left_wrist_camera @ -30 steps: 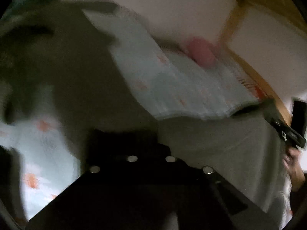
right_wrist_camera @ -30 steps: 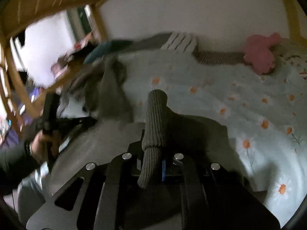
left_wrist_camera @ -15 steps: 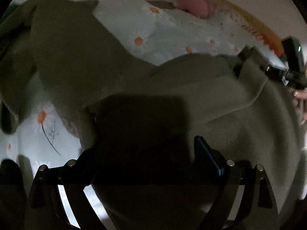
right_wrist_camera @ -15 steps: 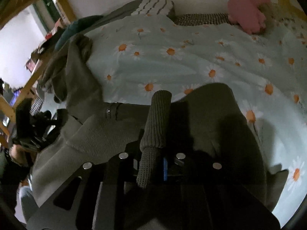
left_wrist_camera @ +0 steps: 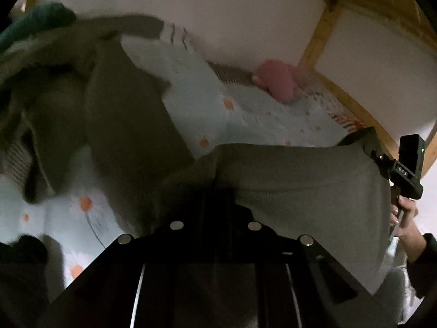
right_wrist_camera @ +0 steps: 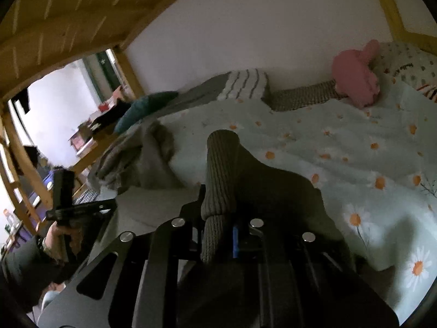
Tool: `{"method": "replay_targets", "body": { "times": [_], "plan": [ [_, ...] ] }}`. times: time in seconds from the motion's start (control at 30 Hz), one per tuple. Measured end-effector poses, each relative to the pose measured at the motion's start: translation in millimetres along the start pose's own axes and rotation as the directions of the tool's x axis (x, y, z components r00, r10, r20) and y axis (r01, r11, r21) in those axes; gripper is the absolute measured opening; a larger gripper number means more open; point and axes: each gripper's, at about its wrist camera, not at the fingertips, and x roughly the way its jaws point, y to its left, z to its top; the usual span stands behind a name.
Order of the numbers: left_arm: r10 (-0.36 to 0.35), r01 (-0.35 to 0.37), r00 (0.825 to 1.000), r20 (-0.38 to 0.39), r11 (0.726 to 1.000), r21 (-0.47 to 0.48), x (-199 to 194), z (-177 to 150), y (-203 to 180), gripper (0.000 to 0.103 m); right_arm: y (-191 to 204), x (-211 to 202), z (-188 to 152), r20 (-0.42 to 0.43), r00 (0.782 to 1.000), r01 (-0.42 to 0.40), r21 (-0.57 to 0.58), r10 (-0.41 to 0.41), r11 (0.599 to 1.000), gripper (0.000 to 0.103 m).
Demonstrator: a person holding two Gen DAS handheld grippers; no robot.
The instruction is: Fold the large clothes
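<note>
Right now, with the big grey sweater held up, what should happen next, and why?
Probably lower the grey sweater flat onto the daisy bedspread. Both the left hand-held gripper and the right hand-held gripper pinch its edge, and it hangs stretched between them, unfolded.

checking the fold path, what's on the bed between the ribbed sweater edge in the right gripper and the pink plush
In the right wrist view only bare daisy-print bedsheet lies between the ribbed sweater edge and the pink plush.

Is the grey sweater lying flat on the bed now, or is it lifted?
Lifted. The grey sweater stretches in the air between the left gripper and right gripper; its far part trails on the bedspread.
</note>
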Motion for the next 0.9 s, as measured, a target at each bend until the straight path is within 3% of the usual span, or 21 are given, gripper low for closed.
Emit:
{"method": "replay_targets", "body": {
  "times": [0.03,0.07,0.1,0.13,0.17,0.2,0.23,0.3,0.33,0.37,0.4,0.43,0.5,0.57,0.63,0.7,0.73,0.77,0.83,0.9],
  "plan": [
    [0.030,-0.029,0.999,-0.026,1.000,0.010,9.1,-1.3,0.8,0.012,-4.0,10.1,1.7,-0.020,0.999,0.033,0.019,-0.033,0.999,0.014],
    [0.057,-0.056,0.997,-0.057,0.998,0.019,26.5,0.8,-0.6,0.012,-15.4,38.9,-1.0,-0.121,0.989,0.095,0.062,-0.087,0.994,0.014],
    [0.112,-0.107,0.984,-0.142,0.993,0.040,56.1,-7.3,2.8,0.012,-25.2,61.4,-7.3,-0.206,0.971,0.141,0.082,-0.122,0.987,0.015],
    [0.138,-0.133,0.971,-0.193,0.990,0.042,72.3,-15.1,7.5,0.014,-37.7,95.1,-22.4,-0.347,0.921,0.215,0.072,-0.178,0.974,0.017],
    [0.137,-0.135,0.960,-0.245,0.990,0.027,89.1,-25.8,13.7,0.018,-42.6,110.4,-31.4,-0.412,0.889,0.246,0.059,-0.201,0.967,0.017],
    [0.135,-0.135,0.964,-0.227,0.991,0.019,88.7,-28.9,14.9,0.022,-46.5,122.3,-41.7,-0.454,0.864,0.266,0.047,-0.217,0.963,0.017],
    [0.130,-0.132,0.971,-0.202,0.991,0.001,83.4,-28.4,14.2,0.027,-45.2,120.2,-41.7,-0.445,0.870,0.260,0.046,-0.213,0.964,0.021],
    [0.109,-0.112,0.982,-0.153,0.994,-0.011,62.0,-26.0,10.3,0.037,-39.8,97.3,-31.1,-0.397,0.908,0.180,0.083,-0.133,0.980,0.057],
    [0.116,-0.117,0.985,-0.126,0.993,0.004,52.5,-25.5,8.1,0.047,-37.5,80.5,-24.4,-0.367,0.925,0.143,0.093,-0.100,0.985,0.091],
    [0.131,-0.130,0.988,-0.083,0.991,0.016,34.4,-24.2,7.0,0.055,-33.8,49.1,-12.7,-0.288,0.953,0.121,0.073,-0.095,0.990,0.099],
    [0.134,-0.134,0.990,-0.043,0.991,0.012,19.9,-22.8,7.9,0.072,-32.5,26.7,-5.2,-0.237,0.967,0.109,0.051,-0.094,0.993,0.099],
    [0.116,-0.116,0.993,-0.003,0.993,0.001,-0.2,-23.2,9.1,0.078,-34.3,8.2,1.2,-0.217,0.971,0.108,0.032,-0.098,0.994,0.099],
    [0.103,-0.103,0.995,-0.006,0.995,-0.004,-10.5,-18.0,8.0,0.078,-45.2,-21.8,8.9,-0.218,0.959,0.181,-0.032,-0.184,0.983,0.099],
    [0.105,-0.105,0.990,-0.092,0.994,0.008,-0.4,-24.1,9.2,0.078,-53.2,-27.5,2.6,-0.236,0.922,0.281,-0.142,-0.308,0.949,0.099],
    [0.107,-0.109,0.970,-0.220,0.994,0.006,28.3,-33.5,10.7,0.075,-61.5,-10.0,-17.0,-0.322,0.868,0.317,-0.224,-0.377,0.922,0.094],
    [0.098,-0.101,0.948,-0.303,0.995,0.007,57.7,-47.1,8.2,0.062,-62.9,16.1,-43.0,-0.439,0.830,0.253,-0.255,-0.345,0.933,0.059],
    [0.103,-0.105,0.948,-0.301,0.994,0.008,59.6,-49.9,7.2,0.062,-61.0,25.2,-51.9,-0.472,0.819,0.226,-0.258,-0.326,0.940,0.038],
    [0.112,-0.117,0.952,-0.285,0.993,0.000,59.3,-51.1,7.5,0.062,-54.0,32.7,-60.7,-0.448,0.809,0.253,-0.318,-0.380,0.914,0.022],
    [0.118,-0.133,0.955,-0.273,0.991,-0.034,52.7,-51.3,13.5,0.055,-53.9,30.2,-58.2,-0.408,0.817,0.296,-0.310,-0.408,0.904,0.016],
    [0.137,-0.155,0.955,-0.265,0.987,-0.046,49.8,-53.1,21.1,0.054,-78.2,-3.6,-37.5,-0.283,0.853,0.412,-0.148,-0.437,0.899,0.015]
  ]
}}
